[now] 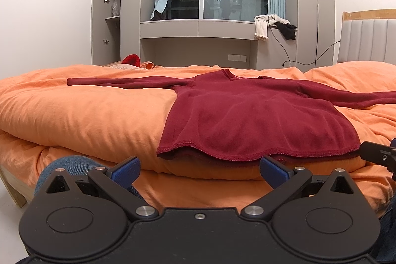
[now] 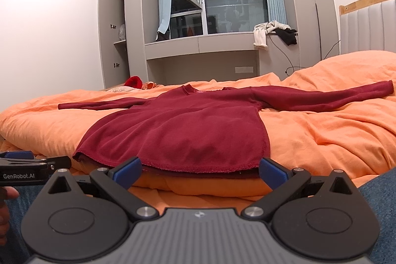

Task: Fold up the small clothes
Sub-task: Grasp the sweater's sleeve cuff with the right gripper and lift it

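A dark red long-sleeved top (image 1: 247, 115) lies flat on the orange duvet (image 1: 86, 115), sleeves spread left and right, hem toward me. It also shows in the right wrist view (image 2: 188, 125). My left gripper (image 1: 199, 168) is open and empty, just short of the hem near its left half. My right gripper (image 2: 200, 170) is open and empty, just short of the hem's right half. The right gripper's tip shows at the left view's right edge (image 1: 378, 155); the left gripper shows at the right view's left edge (image 2: 32, 162).
The bed's padded headboard (image 1: 366, 41) stands at the right. A red item (image 1: 132, 60) lies at the bed's far side. Grey cabinets, a window and draped clothes (image 1: 272, 25) on the sill are behind. My jeans-clad knees (image 2: 381, 189) are by the bed edge.
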`<action>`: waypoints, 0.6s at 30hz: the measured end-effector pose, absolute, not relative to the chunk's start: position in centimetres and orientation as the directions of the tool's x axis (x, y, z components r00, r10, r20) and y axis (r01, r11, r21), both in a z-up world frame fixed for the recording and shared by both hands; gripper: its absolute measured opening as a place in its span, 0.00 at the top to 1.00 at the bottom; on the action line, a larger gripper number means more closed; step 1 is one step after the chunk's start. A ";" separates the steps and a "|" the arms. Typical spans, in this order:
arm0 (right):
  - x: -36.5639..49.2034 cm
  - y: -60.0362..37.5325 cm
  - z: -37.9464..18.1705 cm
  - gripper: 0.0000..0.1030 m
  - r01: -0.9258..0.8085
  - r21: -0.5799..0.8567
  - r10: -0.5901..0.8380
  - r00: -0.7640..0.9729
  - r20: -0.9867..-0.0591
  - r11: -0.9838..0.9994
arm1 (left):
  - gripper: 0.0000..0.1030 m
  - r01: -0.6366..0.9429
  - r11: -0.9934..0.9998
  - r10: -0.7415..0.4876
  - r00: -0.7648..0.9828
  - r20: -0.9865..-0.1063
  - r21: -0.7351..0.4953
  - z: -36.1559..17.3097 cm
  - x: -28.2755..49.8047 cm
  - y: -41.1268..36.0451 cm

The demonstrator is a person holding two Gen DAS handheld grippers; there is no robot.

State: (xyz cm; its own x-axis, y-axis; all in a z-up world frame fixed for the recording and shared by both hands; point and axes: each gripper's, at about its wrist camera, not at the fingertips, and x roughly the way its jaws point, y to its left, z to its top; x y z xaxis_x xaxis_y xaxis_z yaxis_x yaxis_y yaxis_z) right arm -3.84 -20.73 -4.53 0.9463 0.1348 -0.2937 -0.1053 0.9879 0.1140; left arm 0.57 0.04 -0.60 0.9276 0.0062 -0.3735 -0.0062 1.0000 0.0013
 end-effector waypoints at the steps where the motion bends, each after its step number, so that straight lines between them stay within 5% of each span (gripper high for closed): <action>1: -3.8 -20.8 -4.5 0.00 -0.106 0.116 0.136 0.946 -0.295 0.988 | 0.00 -0.006 1.000 0.007 0.927 -0.376 0.004 -0.6 0.7 -0.1; 18: 4.9 -27.0 -0.1 0.00 -0.116 0.213 0.175 0.944 -0.281 0.970 | 0.00 -0.037 0.998 0.049 0.963 -0.264 0.052 5.6 10.5 -1.9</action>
State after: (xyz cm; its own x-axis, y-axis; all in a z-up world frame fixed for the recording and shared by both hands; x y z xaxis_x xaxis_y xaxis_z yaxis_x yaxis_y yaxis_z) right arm 4.95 -26.96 -0.11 0.9435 0.1748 -0.2815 -0.1163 0.9702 0.2126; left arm 10.51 -1.92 5.60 0.9633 0.0491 -0.2637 -0.0367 0.9980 0.0516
